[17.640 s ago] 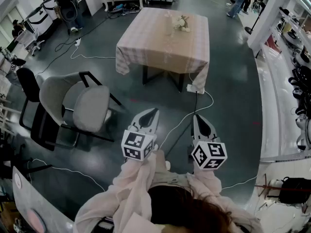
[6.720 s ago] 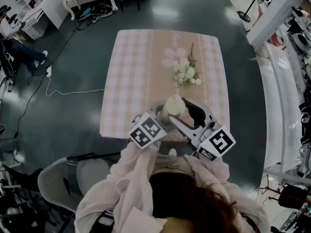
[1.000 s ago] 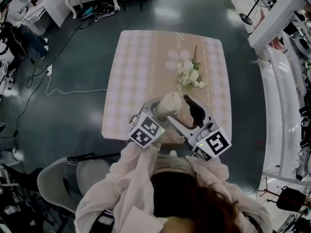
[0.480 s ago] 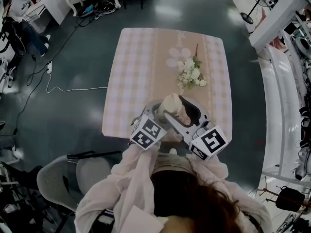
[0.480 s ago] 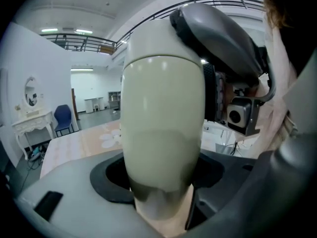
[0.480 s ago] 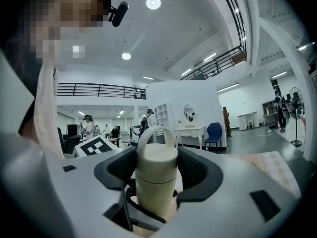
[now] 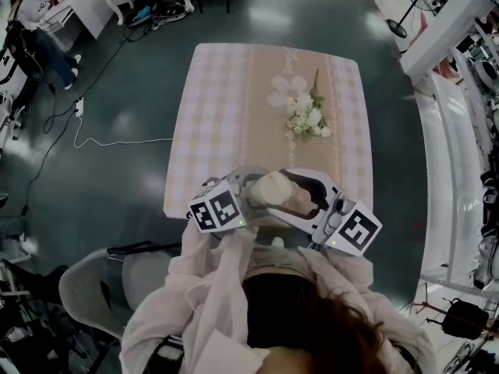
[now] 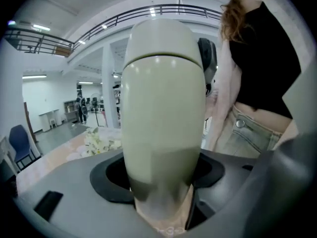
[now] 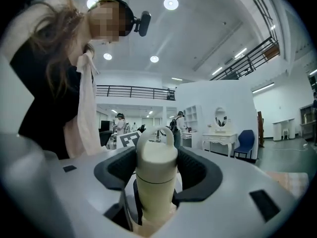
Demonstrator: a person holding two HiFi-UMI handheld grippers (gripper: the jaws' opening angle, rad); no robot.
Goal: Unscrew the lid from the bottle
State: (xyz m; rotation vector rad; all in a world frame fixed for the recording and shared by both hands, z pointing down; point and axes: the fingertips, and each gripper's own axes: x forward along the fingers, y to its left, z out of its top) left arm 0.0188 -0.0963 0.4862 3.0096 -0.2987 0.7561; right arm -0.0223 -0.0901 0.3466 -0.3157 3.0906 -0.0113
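The smooth cream cylindrical bottle (image 8: 163,108) — judged stiff and slippery — is clamped low by the left gripper's (image 8: 163,182) fingers (image 8: 111,175), its loop-handled lid (image 9: 156,150) by the right gripper's (image 9: 156,170) fingers (image 9: 119,170), just closed upon it.

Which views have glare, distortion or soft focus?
Head view: dim, fisheye, bright glare patches on the floor. Left gripper view: heavy barrel distortion, bottle fills frame, soft, shaded low down. Right gripper view: bottle sharper, ceiling lights blown out.
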